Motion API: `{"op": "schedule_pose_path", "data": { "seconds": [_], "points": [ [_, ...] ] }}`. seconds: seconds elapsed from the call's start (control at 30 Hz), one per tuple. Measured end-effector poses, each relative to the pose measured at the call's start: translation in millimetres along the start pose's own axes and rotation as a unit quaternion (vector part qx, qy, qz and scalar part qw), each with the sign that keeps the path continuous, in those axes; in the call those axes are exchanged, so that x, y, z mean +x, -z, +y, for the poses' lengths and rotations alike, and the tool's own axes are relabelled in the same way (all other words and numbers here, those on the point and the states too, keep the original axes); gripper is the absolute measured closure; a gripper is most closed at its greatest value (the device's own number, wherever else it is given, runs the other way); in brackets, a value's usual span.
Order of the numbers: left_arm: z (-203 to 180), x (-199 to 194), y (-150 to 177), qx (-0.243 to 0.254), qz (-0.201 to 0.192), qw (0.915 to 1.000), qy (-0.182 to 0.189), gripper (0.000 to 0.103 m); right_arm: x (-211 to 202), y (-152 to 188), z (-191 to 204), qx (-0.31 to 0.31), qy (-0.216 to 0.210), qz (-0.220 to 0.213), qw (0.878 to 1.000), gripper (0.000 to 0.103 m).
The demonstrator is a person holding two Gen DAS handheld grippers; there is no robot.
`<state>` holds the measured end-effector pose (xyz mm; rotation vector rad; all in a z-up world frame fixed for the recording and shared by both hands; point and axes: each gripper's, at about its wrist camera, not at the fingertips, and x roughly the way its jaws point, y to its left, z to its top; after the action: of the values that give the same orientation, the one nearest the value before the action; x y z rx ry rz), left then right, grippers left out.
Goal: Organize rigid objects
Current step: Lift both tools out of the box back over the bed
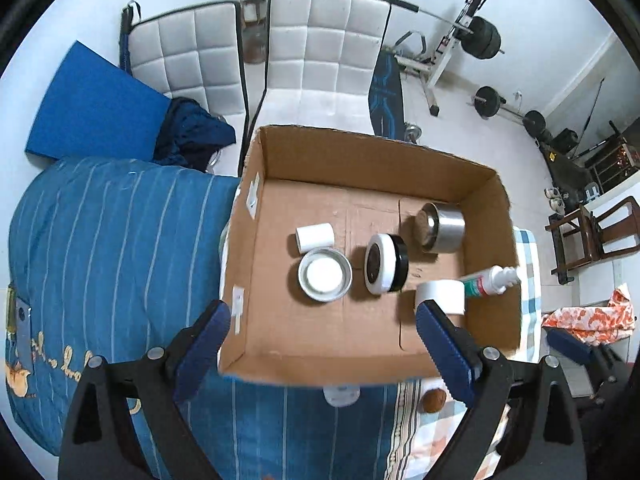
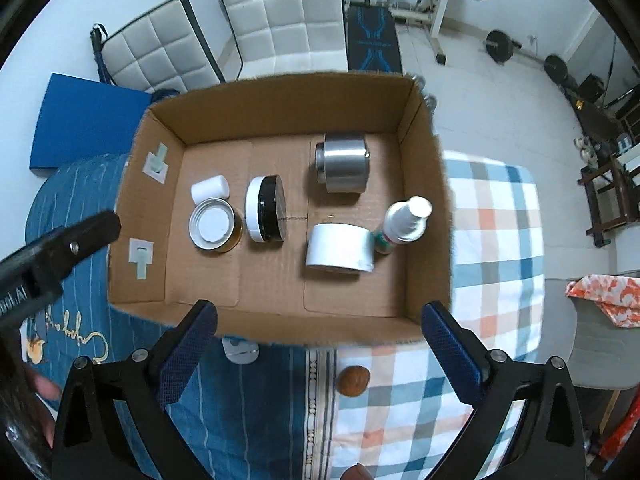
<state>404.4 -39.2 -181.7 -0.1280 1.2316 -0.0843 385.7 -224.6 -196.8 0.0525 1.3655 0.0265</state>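
An open cardboard box [image 1: 494, 240] [image 2: 280, 98] sits on the bed. Inside lie a small white cylinder [image 1: 315, 236] [image 2: 210, 188], a jar with a white lid [image 1: 325, 274] [image 2: 214, 224], a black-and-white jar on its side [image 1: 386, 263] [image 2: 266, 208], a steel tin [image 1: 442, 226] [image 2: 344, 162], a white tub [image 1: 440, 296] [image 2: 340, 246] and a spray bottle [image 1: 490, 280] [image 2: 404, 216]. A walnut [image 1: 434, 400] [image 2: 353, 379] and a white object [image 1: 341, 396] [image 2: 240, 350] lie on the bed before the box. My left gripper [image 1: 320, 344] and right gripper [image 2: 318, 344] are open, empty, above the box's near edge.
The left gripper's body [image 2: 60, 248] shows at the left of the right wrist view. Blue striped bedding [image 1: 112, 248] and a checked cover [image 2: 492, 240] lie under the box. White chairs [image 1: 320, 52], a blue mat [image 1: 92, 108] and weight equipment [image 1: 480, 36] stand behind.
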Motion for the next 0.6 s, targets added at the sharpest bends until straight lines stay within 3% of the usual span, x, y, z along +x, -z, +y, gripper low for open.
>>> {"op": "schedule_pose_path", "data": {
  "seconds": [0.23,0.6],
  "points": [
    [-2,-40,32,0.007,-0.034,0.9994,0.004,0.008,-49,29,-2,-0.003,-0.001,-0.045,0.999,0.0],
    [-15,-84,55,0.029,-0.067,0.9973,-0.007,0.008,-93,56,-8,0.004,-0.014,-0.073,0.997,0.0]
  ]
}}
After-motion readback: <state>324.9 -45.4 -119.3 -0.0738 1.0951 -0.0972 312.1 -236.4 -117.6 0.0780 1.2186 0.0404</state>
